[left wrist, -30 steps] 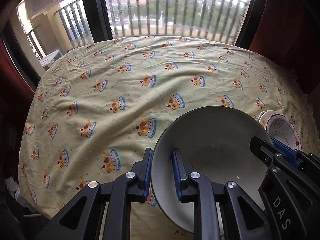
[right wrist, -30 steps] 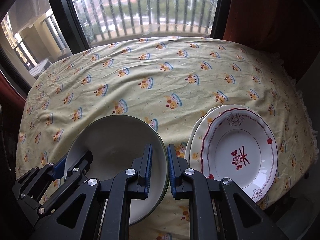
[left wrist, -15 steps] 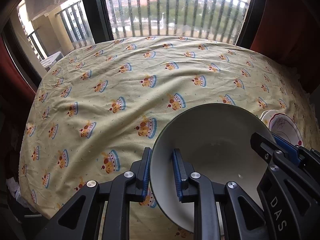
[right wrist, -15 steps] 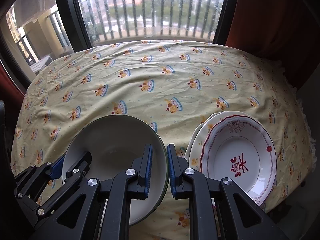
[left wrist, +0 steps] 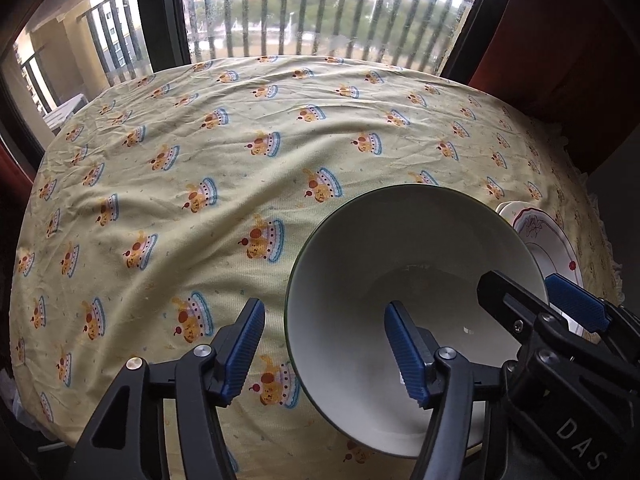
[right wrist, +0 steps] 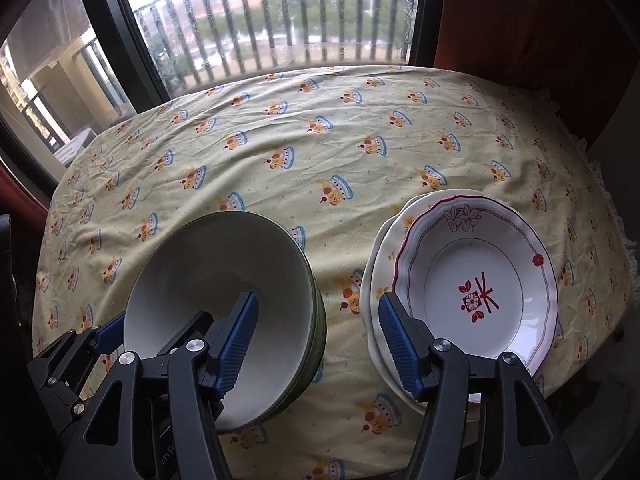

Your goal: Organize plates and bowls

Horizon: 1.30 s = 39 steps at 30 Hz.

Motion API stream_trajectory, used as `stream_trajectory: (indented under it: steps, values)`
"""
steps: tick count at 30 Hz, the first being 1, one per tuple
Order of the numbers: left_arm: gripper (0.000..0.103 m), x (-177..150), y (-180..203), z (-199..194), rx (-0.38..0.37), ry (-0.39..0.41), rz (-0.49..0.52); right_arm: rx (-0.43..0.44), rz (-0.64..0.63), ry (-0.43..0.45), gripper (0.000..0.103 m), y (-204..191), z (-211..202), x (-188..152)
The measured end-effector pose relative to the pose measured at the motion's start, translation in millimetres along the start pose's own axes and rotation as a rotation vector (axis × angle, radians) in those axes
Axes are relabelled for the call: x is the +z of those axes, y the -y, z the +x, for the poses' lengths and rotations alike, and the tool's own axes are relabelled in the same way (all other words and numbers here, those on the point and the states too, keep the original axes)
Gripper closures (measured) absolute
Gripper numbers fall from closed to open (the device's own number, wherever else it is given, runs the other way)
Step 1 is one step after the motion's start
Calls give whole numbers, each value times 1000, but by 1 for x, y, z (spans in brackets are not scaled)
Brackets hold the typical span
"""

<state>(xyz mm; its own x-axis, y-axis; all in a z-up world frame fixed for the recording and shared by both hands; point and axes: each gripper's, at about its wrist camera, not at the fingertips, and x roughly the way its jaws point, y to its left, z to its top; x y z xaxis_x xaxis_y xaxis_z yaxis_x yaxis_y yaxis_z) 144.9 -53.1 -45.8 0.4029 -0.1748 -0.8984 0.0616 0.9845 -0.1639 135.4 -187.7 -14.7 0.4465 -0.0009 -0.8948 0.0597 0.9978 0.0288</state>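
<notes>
A bowl (left wrist: 408, 264), white inside and green outside, sits near the table's front edge. In the right wrist view the bowl (right wrist: 216, 276) rests nested on other green bowls. My left gripper (left wrist: 324, 354) is opening; the bowl's left rim stands between its blue pads, which do not touch it. My right gripper (right wrist: 320, 346) is opening too, straddling the bowl's right rim without pressing it. To the right lies a white plate with red trim (right wrist: 472, 292) on a cream plate (right wrist: 384, 256). The right gripper (left wrist: 540, 302) also shows in the left wrist view.
A yellow tablecloth (left wrist: 200, 168) with a cake print covers the round table. Behind it stand a window (right wrist: 280, 32) and balcony railing. A red curtain (right wrist: 540, 32) hangs at the back right. The table's front edge lies just under both grippers.
Both grippers were shut on the bowl's rim, one on each side; both have now let go and spread their jaws. The bowl stays where it was.
</notes>
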Motion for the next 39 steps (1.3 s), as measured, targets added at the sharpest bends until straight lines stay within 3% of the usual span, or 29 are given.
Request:
stream_trajectory:
  steps: [13, 18, 24, 39]
  values:
    - [38, 8, -12, 32, -143, -98, 2, -78, 127, -36, 32, 9, 2, -6]
    - [37, 9, -18, 35, -193, -123, -22, -56, 178, -55, 32, 12, 6, -7]
    - [37, 6, -8, 31, -136, -103, 0, 2, 180, -86, 32, 9, 18, -2]
    - [33, 3, -4, 30, -34, -98, -102, 209, 183, -184, 34, 24, 58, 7]
